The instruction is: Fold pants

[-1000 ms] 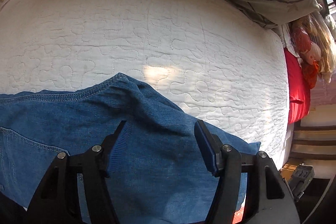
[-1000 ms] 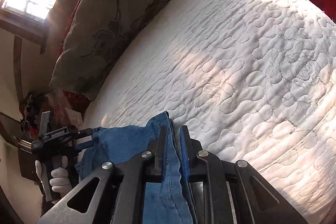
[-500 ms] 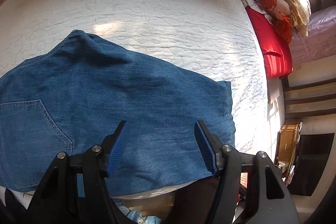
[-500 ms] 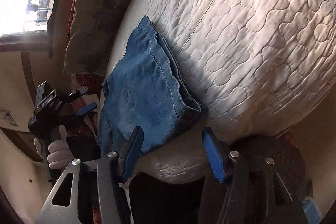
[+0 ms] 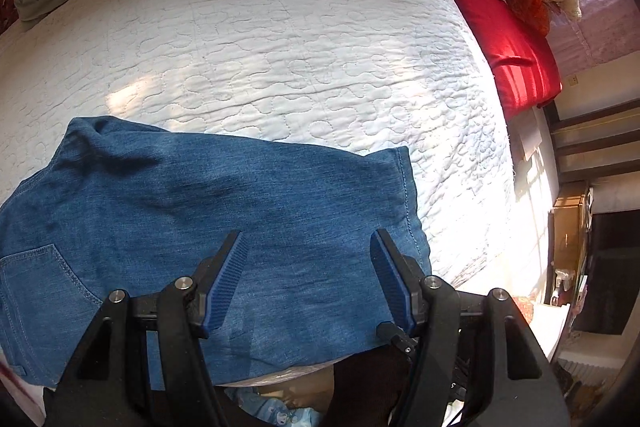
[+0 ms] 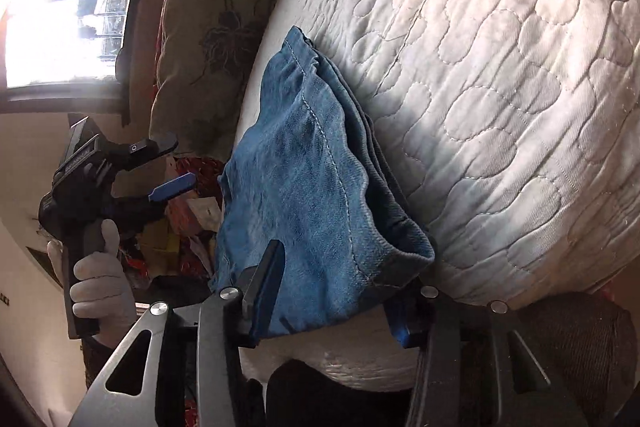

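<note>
- Left gripper point(image 5: 306, 279) hovering over the jeans point(image 5: 208, 219), jaws apart, nothing pinched
- Right gripper point(image 6: 336, 291) just been closing some, jaws on either side of the jeans' near corner; can't tell if the pads press yet
- Jeans folded flat at the near edge of the quilt point(image 5: 280, 39), beside the pillow point(image 6: 200, 27)

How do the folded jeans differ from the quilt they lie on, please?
The jeans are blue denim; the quilt is white. The jeans are folded in layers, while the quilt lies spread flat. The jeans cover only the bed's near edge; the quilt stretches far beyond them. Both are stitched cloth, partly sunlit.
</note>
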The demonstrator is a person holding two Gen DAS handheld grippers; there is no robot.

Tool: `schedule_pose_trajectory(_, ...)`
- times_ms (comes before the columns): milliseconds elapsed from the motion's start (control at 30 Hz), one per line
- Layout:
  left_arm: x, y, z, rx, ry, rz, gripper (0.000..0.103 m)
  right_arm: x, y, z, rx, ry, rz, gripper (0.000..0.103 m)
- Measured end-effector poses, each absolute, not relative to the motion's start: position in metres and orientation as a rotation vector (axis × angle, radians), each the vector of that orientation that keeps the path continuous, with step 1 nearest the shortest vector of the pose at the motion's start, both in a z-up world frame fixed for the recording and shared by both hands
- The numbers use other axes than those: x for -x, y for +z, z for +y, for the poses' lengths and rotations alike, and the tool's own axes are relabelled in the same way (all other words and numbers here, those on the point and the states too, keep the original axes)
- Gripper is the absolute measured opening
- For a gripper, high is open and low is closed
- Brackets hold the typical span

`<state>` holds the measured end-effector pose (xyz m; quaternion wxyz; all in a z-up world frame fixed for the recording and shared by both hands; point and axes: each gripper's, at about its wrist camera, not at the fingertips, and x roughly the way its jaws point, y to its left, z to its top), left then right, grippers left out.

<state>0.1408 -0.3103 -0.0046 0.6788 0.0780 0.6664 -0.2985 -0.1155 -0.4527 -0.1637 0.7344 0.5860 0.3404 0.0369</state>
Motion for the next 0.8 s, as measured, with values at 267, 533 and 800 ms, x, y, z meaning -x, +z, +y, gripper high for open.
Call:
schedule_pose_trajectory(267,-0.139,-0.041,-0.422,-0.496,-0.843,1.550,0.063,0.121,-0.180,-0.464,-1.392,0.137,0.720,0.047)
schedule_pose_trajectory(533,-0.108,-0.071,-0.473,-1.104,-1.082,1.386,0.063,0.126,-0.190,-0.466,-1.454,0.170,0.696,0.049)
schedule_pose_trajectory(800,-0.107,-0.100,-0.474,-1.261,-1.240,1.378,0.067,0.125,-0.195,-0.467,-1.483,0.179,0.693,0.051)
